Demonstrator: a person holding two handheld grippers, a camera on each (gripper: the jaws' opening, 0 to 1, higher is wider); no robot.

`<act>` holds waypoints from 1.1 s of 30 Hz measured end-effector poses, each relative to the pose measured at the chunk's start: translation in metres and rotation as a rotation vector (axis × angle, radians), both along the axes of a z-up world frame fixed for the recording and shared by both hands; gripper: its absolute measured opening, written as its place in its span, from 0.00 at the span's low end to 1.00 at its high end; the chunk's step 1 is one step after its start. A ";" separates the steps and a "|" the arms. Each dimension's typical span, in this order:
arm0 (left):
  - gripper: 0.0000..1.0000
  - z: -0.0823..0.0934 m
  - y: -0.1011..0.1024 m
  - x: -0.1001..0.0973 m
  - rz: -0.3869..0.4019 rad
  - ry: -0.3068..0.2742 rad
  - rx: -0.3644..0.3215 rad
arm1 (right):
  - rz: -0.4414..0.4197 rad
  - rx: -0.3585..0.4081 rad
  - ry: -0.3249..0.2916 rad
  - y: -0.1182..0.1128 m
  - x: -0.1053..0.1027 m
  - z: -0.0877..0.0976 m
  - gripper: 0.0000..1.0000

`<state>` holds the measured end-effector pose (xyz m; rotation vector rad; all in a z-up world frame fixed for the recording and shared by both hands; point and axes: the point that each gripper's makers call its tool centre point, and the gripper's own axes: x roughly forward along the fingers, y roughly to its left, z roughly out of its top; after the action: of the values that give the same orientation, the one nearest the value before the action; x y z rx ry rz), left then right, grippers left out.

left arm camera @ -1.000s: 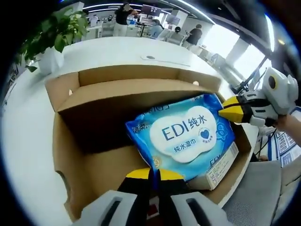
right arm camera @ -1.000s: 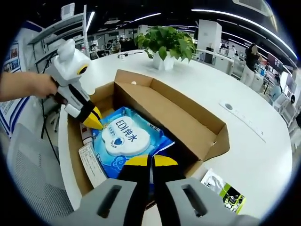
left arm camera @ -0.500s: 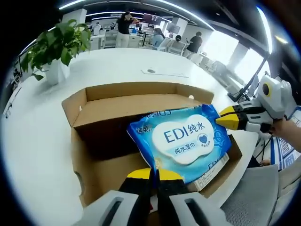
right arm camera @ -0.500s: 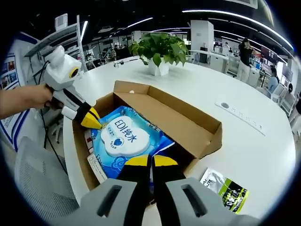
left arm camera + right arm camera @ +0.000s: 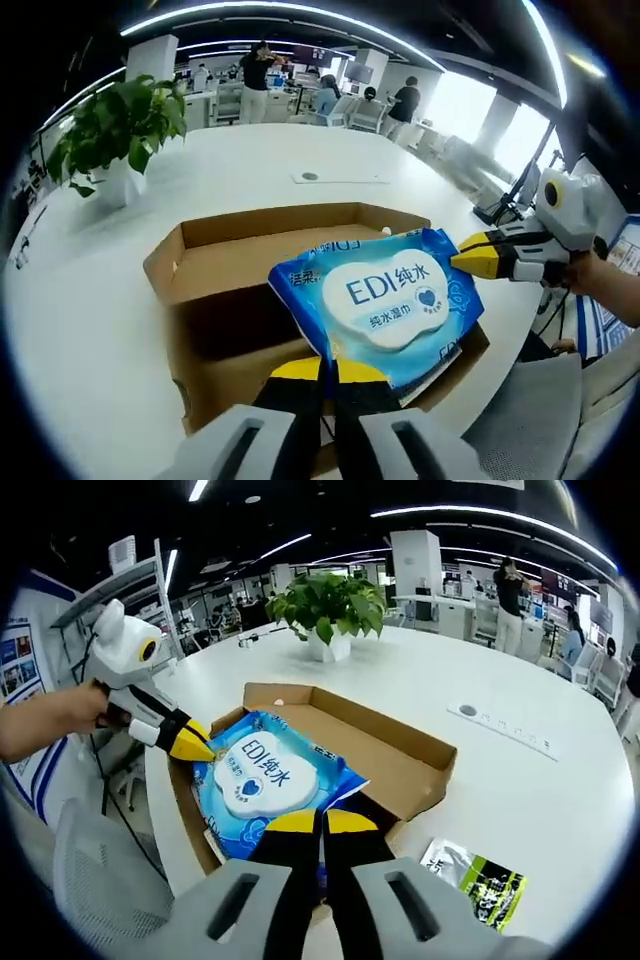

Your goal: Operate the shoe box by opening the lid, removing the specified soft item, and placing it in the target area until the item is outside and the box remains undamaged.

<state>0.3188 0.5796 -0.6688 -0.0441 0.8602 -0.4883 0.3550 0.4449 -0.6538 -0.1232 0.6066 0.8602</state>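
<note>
Both grippers pinch the blue wipes pack (image 5: 385, 300) at frame centre above the open cardboard box (image 5: 230, 290): left gripper (image 5: 328, 368) and right gripper (image 5: 320, 824), jaws closed on opposite corners

Obstacles: open box (image 5: 400, 770) under claws; sachet (image 5: 474, 878) right of right claw; plant (image 5: 330, 605) beyond. Table (image 5: 520, 780) elsewhere open.

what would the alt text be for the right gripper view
Two yellow-tipped tools hold a blue wet wipes pack by opposite edges above an open cardboard shoe box on a white table: the right tool from below, the left tool from the left. A potted plant stands behind; a small green packet lies right of the box.
</note>
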 end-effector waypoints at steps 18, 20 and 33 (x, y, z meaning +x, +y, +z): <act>0.00 0.028 -0.062 0.012 -0.072 -0.060 -0.035 | -0.123 0.049 -0.009 -0.067 0.008 0.026 0.00; 0.00 0.031 -0.071 0.014 -0.082 -0.066 -0.043 | -0.134 0.051 -0.010 -0.074 0.008 0.028 0.00; 0.00 0.030 -0.122 0.021 -0.159 -0.068 -0.046 | -0.235 0.067 -0.005 -0.126 0.014 0.032 0.00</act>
<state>0.3403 0.4576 -0.6384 -0.0013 0.7895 -0.6552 0.3687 0.3190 -0.6214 0.0067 0.5746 0.6516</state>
